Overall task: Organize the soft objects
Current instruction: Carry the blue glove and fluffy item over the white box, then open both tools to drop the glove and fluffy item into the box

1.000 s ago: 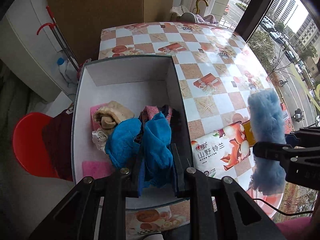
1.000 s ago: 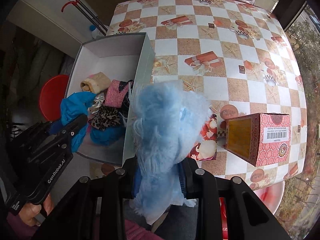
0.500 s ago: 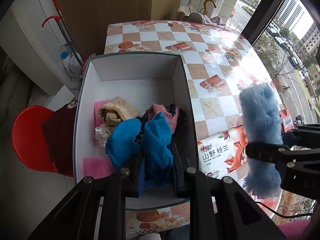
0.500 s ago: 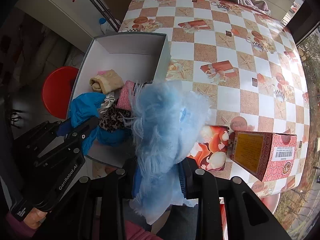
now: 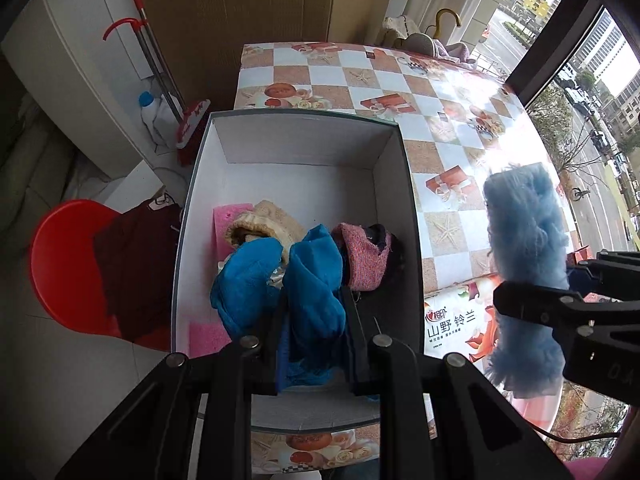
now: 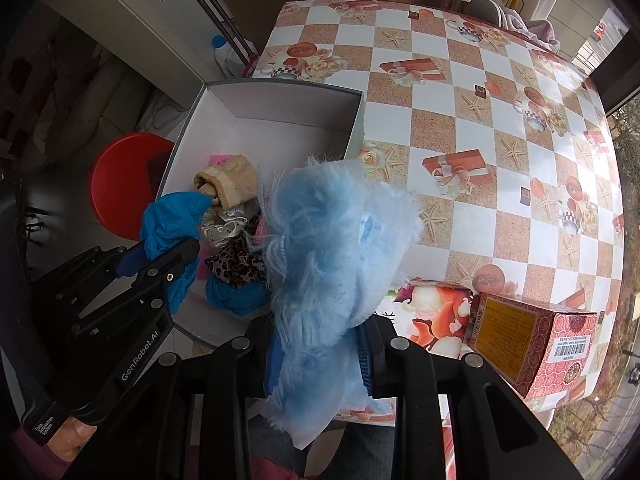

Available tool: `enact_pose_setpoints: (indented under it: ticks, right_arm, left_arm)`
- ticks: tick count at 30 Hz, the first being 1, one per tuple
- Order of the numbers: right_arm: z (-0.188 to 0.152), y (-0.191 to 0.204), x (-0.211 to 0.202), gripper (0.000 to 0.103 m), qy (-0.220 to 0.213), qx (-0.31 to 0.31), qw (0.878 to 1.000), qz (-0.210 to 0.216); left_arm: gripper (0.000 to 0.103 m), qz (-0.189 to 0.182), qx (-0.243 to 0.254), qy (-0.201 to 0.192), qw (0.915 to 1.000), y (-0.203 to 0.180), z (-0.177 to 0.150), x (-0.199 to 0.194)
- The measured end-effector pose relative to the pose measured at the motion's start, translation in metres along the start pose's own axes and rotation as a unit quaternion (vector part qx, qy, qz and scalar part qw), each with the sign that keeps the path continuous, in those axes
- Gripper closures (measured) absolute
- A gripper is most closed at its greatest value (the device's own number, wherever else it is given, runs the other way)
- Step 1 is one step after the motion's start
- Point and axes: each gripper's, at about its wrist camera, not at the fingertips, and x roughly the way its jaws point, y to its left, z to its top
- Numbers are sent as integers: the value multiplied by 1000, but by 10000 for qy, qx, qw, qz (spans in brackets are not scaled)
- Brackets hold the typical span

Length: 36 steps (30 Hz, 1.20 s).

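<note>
A white open box (image 5: pixel 304 148) (image 6: pixel 280 104) stands at the table's left edge, holding a beige sock (image 5: pixel 264 224) (image 6: pixel 230 184), a pink knit piece (image 5: pixel 364 256), a leopard-print cloth (image 6: pixel 236 264) and pink sponges (image 5: pixel 224 216). My left gripper (image 5: pixel 314 312) (image 6: pixel 164 262) hangs over the box's near part, shut on a bright blue cloth (image 5: pixel 316 280) (image 6: pixel 172 220) that droops from its fingers. My right gripper (image 6: pixel 318 344) (image 5: pixel 560 280) is shut on a fluffy light-blue cloth (image 6: pixel 336 248) (image 5: pixel 524 248), held above the table just right of the box's right wall.
On the checkered tablecloth (image 6: pixel 480 120) near the front edge lie a tissue pack (image 5: pixel 452 320) (image 6: pixel 432 312) and a red patterned carton (image 6: pixel 528 336). A red stool (image 5: pixel 68 264) with dark cloth, a mop (image 5: pixel 160 80) and a bottle (image 5: pixel 150 108) stand left of the table.
Both grippers have drifted leftward with their cloths; the fluffy cloth now sits closer to the box's right wall, and the box fills more of the left wrist view.
</note>
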Motion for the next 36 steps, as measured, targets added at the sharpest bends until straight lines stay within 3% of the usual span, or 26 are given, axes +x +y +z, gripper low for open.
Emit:
enact_pose_setpoints:
  ticks: [34,35,36]
  right_arm:
    - [69,32,21,72,-80,-432,9990,-54]
    - [71,32,22,72,-86,-433,9990,-41]
    - [73,32,21,72,-95,-439,9990,-8]
  left_arm:
    - [79,12,-160,149,9998,8,19,13]
    - [74,-97,-185,76,9998,8,20,11]
    - [60,-183,-206,-15,9996,7,20,8]
